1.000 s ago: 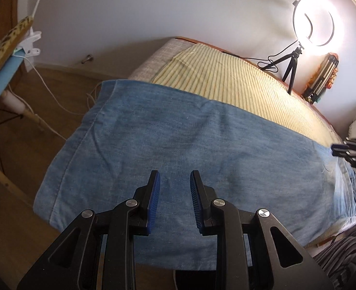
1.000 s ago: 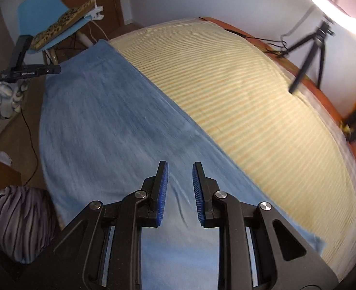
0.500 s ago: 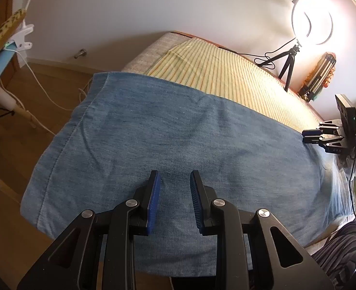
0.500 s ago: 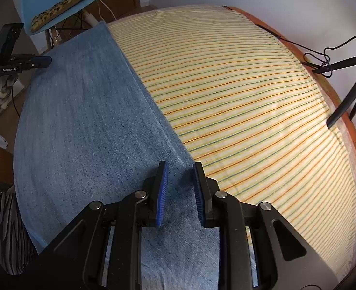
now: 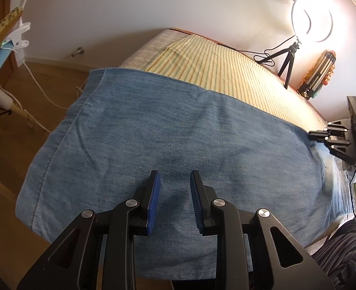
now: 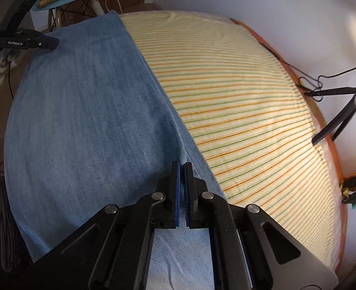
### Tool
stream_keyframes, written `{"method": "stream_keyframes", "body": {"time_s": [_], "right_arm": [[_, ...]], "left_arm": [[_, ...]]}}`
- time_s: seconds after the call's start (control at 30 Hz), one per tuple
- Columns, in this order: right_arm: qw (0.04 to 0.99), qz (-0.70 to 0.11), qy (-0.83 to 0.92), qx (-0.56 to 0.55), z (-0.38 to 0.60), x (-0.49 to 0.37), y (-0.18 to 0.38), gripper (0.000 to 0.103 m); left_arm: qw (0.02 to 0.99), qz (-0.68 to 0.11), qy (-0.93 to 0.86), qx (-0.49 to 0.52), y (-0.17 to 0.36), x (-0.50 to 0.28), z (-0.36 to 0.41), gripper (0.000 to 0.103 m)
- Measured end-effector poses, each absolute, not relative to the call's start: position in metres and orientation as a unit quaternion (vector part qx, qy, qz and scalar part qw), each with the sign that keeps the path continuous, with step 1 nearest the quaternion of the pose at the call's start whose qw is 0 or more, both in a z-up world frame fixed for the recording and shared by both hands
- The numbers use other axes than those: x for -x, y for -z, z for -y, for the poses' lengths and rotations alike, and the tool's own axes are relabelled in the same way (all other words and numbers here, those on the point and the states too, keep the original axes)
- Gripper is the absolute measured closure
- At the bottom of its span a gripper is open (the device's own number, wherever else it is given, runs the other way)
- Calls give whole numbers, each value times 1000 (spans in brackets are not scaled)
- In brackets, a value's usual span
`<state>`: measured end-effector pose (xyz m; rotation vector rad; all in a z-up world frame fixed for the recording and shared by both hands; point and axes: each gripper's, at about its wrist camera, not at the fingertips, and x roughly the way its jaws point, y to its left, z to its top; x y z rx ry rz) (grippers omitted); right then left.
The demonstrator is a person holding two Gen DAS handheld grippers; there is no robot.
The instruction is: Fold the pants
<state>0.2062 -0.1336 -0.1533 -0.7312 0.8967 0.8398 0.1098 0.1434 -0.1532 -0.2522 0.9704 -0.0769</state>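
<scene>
Nearest, right gripper (image 6: 182, 166): jaws just clenched on the far long edge of the flat, light-blue denim pants (image 6: 81, 111), fabric pinched between them. Left gripper (image 5: 174, 188): jaws apart, empty, hovering above the leg end. Advised: left pinches the same edge, both layers, before lifting. Beyond: yellow striped bedsheet (image 6: 238, 84).

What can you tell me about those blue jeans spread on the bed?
The jeans look like faded blue denim, laid flat and fairly smooth on the striped sheet, near the bed's edge. A stitched hem runs along one end. The right claw has just closed, pinching their far edge; the left claw hovers open above them.
</scene>
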Motion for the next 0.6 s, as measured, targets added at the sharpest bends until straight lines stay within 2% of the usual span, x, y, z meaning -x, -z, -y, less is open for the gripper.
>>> {"method": "stream_keyframes", "body": {"time_s": [0.13, 0.37, 0.47, 0.6], "right_arm": [[775, -394, -368, 330, 136, -217, 140, 103], [761, -414, -358, 349, 129, -222, 172, 103], [767, -431, -345, 328, 132, -230, 168, 102], [784, -433, -333, 295, 140, -230, 145, 102]], "left_arm": [[878, -462, 35, 121, 150, -111, -143, 79], [883, -448, 13, 142, 140, -95, -162, 79], [882, -440, -8, 168, 136, -78, -183, 67], [879, -430, -27, 204, 130, -51, -210, 66]]}}
